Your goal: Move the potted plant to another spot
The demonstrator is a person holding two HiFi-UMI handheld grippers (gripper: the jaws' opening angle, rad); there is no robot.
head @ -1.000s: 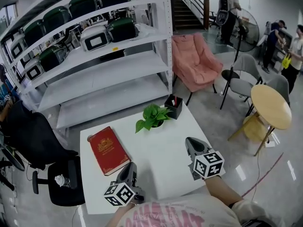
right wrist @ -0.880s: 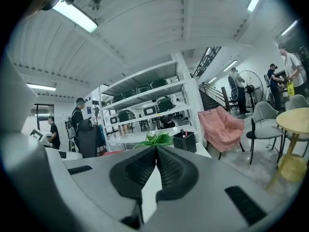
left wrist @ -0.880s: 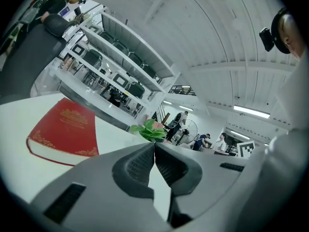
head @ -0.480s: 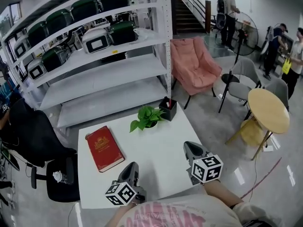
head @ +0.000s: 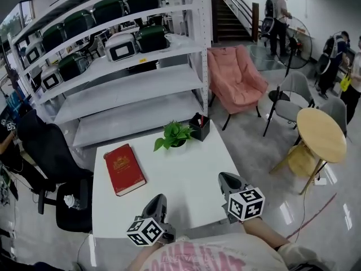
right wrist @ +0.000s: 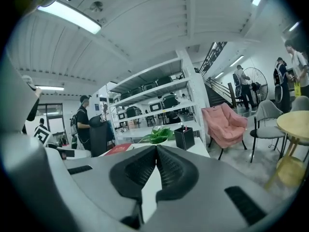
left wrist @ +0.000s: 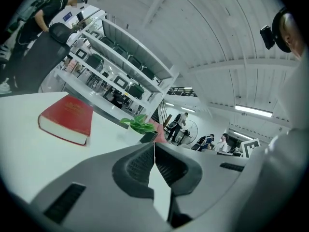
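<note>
The left gripper (head: 158, 199) and the right gripper (head: 225, 178) hover over the near edge of the white table (head: 186, 179). Each has its jaws pressed together, with nothing between them. On the left, further in, lies a red book (head: 124, 169); its gold print is too small to read. The potted plant (head: 174, 135) stands upright at the far edge, ahead and between both grippers. Neither looks clearly nearer to it. A black pen holder (head: 199, 127) stands just beside it on the right.
</note>
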